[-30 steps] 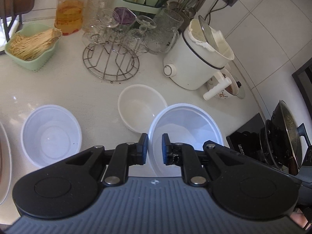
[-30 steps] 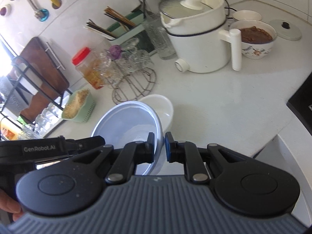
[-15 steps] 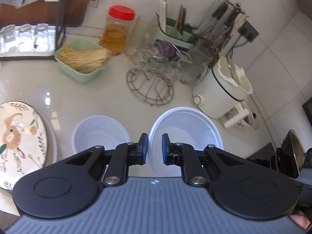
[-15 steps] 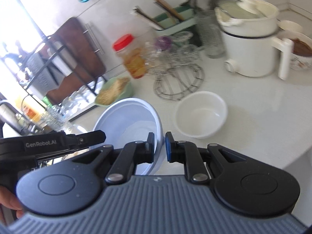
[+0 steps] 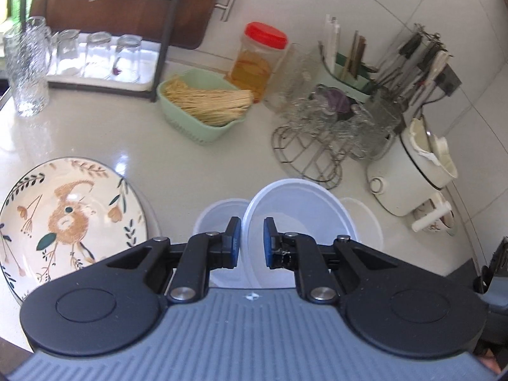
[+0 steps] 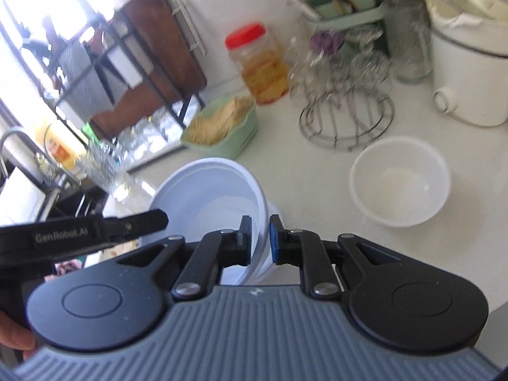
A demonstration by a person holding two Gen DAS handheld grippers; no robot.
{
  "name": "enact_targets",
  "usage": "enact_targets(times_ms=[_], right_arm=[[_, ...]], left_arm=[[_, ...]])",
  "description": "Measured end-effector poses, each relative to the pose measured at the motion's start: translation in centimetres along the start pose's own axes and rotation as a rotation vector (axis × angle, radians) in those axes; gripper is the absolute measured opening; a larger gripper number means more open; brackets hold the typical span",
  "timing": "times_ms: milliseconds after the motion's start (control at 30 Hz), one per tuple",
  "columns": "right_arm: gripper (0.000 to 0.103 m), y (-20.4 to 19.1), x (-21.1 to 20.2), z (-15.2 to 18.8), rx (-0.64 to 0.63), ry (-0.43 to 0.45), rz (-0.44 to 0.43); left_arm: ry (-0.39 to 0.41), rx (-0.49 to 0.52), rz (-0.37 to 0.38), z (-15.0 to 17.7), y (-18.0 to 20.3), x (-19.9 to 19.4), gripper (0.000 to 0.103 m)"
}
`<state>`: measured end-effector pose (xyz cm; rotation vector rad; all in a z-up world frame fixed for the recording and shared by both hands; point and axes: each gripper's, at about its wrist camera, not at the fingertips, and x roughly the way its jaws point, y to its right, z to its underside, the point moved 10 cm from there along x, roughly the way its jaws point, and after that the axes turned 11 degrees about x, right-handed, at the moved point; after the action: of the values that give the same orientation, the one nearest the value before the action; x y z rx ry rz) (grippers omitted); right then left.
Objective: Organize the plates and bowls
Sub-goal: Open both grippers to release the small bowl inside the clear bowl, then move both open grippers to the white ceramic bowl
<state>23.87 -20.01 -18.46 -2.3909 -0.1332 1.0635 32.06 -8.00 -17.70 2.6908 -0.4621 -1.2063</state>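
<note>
On left gripper [image 6: 95, 238], "GenRobot.AI", white lettering

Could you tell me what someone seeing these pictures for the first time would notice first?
Probably the large white bowl, held off the counter with the left gripper and right gripper each pinching its rim. Next comes the painted plate at the left of the left wrist view. Behind stand the red-lidded jar and green basket of noodles.
</note>
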Motion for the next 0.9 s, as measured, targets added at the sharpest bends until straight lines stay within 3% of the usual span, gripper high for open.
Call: enact_targets(times_ms=[200, 567, 633, 667, 700, 733, 900], right_arm=[[0.016, -0.1, 2.6, 0.4, -0.04, 0.0, 0.001], [0.017, 0.5, 5.4, 0.6, -0.057, -0.037, 0.023], [0.019, 0.3, 5.6, 0.5, -0.066, -0.036, 0.007], [0.021, 0.1, 5.6, 0.5, -0.075, -0.035, 0.001], [0.031, 0.0, 5.6, 0.4, -0.084, -0.029, 0.0], [0.042, -0.1, 5.5, 0.3, -0.089, -0.022, 0.003], [0.043, -0.9, 4.2, -0.4, -0.103, 0.004, 0.0]], left_arm=[[0.02, -0.045, -0.002, 0.0, -2.2, 2.6, 0.016], [-0.037, -0.054, -0.046, 0.6, -3.5, 5.8, 0.016], [-0.056, -0.067, -0.043, 0.8, -3.9, 6.0, 0.028], [-0.061, -0.077, -0.048, 1.0, -4.2, 6.1, 0.042], [-0.06, -0.082, -0.056, 1.1, -4.4, 6.1, 0.05], [-0.059, -0.081, -0.061, 1.1, -4.5, 6.1, 0.05], [-0.045, -0.057, -0.075, 0.8, -4.5, 4.3, 0.05]])
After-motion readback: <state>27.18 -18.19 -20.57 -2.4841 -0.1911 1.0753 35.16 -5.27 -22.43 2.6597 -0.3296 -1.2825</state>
